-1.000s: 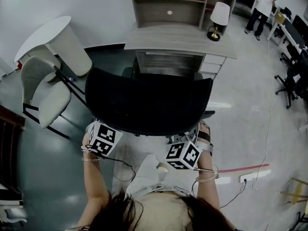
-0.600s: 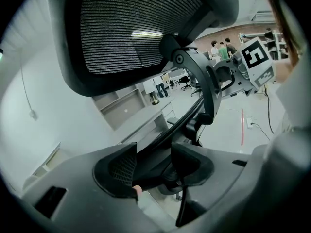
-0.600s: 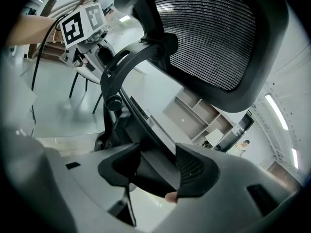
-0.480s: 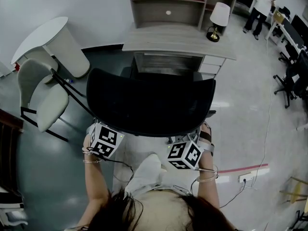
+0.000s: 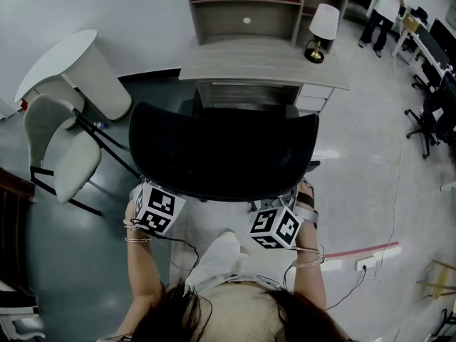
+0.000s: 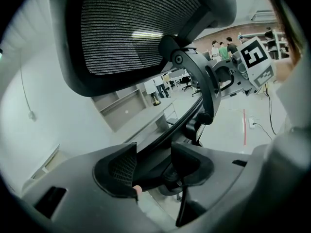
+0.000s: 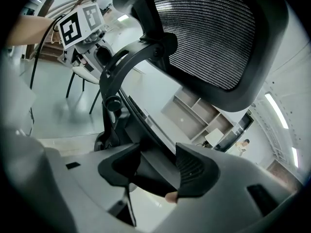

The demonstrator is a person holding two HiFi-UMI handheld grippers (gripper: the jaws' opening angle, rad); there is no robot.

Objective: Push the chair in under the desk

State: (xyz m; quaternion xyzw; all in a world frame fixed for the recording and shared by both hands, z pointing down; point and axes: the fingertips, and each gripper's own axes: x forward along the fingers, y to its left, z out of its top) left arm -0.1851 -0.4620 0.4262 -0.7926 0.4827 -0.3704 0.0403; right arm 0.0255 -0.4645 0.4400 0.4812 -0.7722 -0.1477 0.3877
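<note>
Far left, we recorded a white round table (image 5: 65, 61) with a pale side chair (image 5: 63, 159) beside it. The left gripper (image 6: 153, 171) was clenched on the rear edge of the black mesh office chair (image 5: 221, 148), near its left corner. The chair stood centre, close before the grey worktop (image 5: 263, 66), with its backrest on our side of the front edge. The right gripper (image 7: 158, 171) was clenched likewise near the right corner. A table lamp (image 5: 322, 27) stood at the worktop's right end, and we noted a person (image 5: 381, 9) standing far right.

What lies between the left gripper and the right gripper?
The backrest rim of the office chair runs between them, left gripper and right gripper each clamped on it; the head view shows this.
</note>
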